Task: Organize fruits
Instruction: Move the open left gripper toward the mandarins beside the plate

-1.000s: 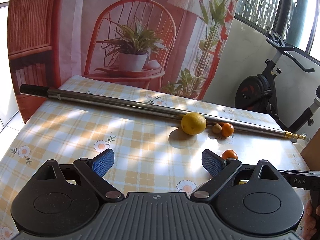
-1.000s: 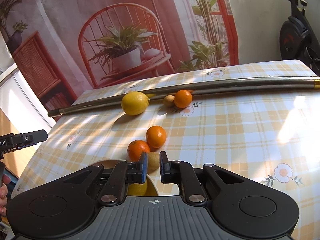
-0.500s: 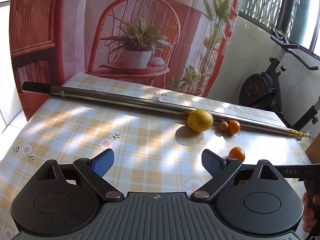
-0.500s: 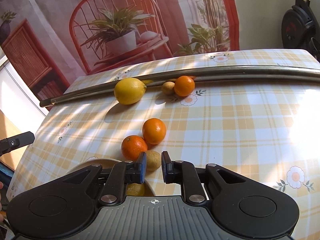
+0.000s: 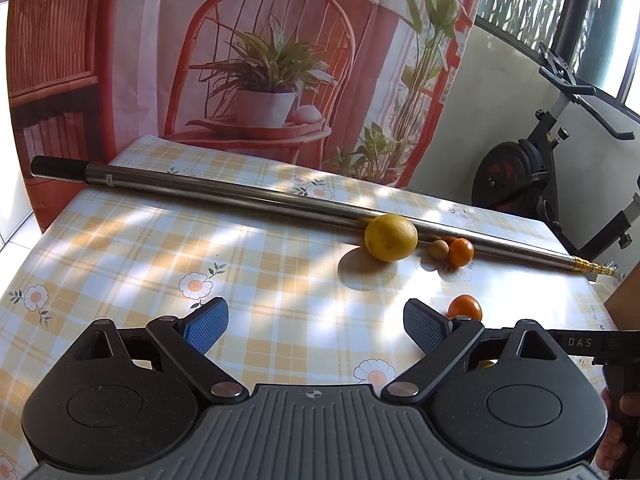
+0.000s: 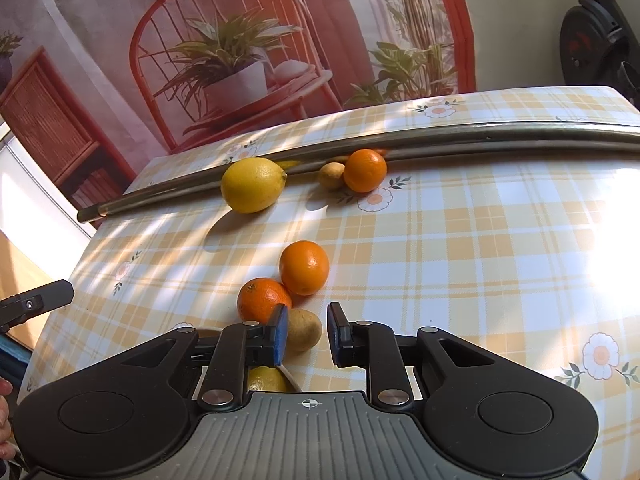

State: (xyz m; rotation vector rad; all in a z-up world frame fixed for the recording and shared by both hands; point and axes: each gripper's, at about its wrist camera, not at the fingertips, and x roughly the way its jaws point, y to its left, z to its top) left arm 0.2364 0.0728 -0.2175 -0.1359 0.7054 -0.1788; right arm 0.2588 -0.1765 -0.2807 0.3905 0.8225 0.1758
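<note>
My right gripper (image 6: 308, 320) hangs low over the checked tablecloth (image 6: 480, 260), its jaws opening to a narrow gap. A small tan fruit (image 6: 305, 330) lies on the cloth just past the tips, close to the left pad and not pinched. Two oranges (image 6: 264, 300) (image 6: 304, 267) sit right beyond it. Farther back, a lemon (image 6: 253, 184), a small tan fruit (image 6: 331, 175) and a small orange (image 6: 365, 170) rest against a metal pole (image 6: 480, 140). A yellow fruit (image 6: 266, 379) shows under the right gripper. My left gripper (image 5: 316, 326) is wide open over bare cloth, with nothing between its fingers.
The pole (image 5: 240, 196) runs across the back of the table. In the left wrist view the lemon (image 5: 391, 237) and one orange (image 5: 465, 307) lie to the right. An exercise bike (image 5: 520, 172) stands beyond the right edge. A printed backdrop hangs behind the table.
The right gripper's jaws have parted from nearly shut to a narrow gap, and it has come closer to the near oranges. The left gripper has hardly moved.
</note>
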